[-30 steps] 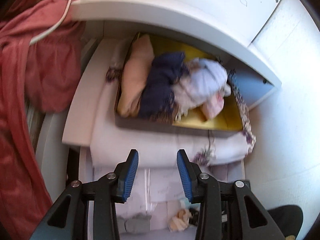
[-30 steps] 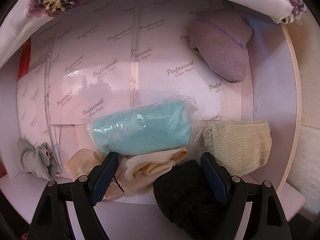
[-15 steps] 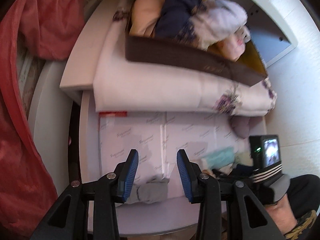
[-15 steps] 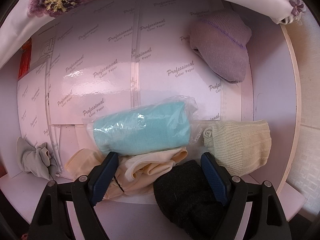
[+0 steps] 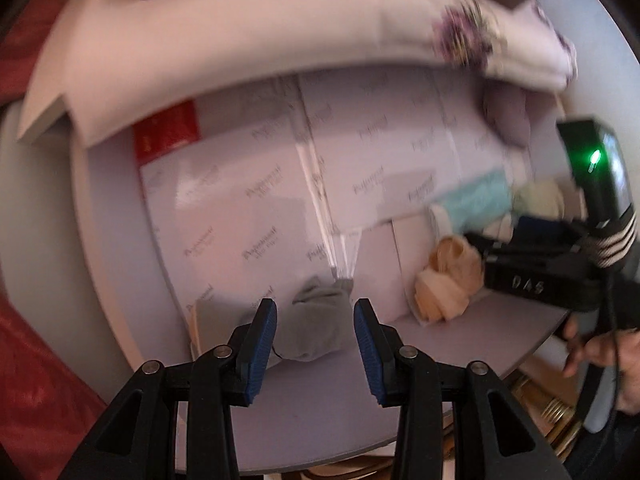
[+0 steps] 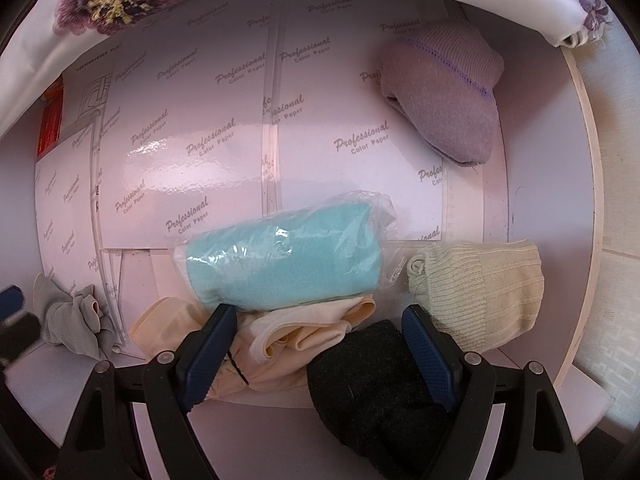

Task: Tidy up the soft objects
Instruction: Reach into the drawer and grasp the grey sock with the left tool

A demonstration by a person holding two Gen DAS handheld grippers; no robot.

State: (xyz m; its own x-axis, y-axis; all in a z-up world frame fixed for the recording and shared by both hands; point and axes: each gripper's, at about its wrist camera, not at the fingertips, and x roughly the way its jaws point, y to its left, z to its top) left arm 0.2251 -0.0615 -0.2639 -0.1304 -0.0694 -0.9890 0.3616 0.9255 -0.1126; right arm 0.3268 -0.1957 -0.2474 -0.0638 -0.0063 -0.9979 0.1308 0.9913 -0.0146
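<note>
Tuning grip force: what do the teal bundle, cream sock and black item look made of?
Teal bundle: soft knit inside a clear, crinkly plastic bag; glare spots show the film.
Cream sock: ribbed knit, matte, probably cotton or wool.
Black item: fuzzy matte knit or fleece; hard to tell which.

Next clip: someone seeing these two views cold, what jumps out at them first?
Probably the turquoise knit roll in clear plastic wrap, lying mid-shelf just beyond the open right gripper, with a black fuzzy sock and a cream ribbed sock beside it. In the blurred left view, the open left gripper brackets a crumpled grey sock.
</note>
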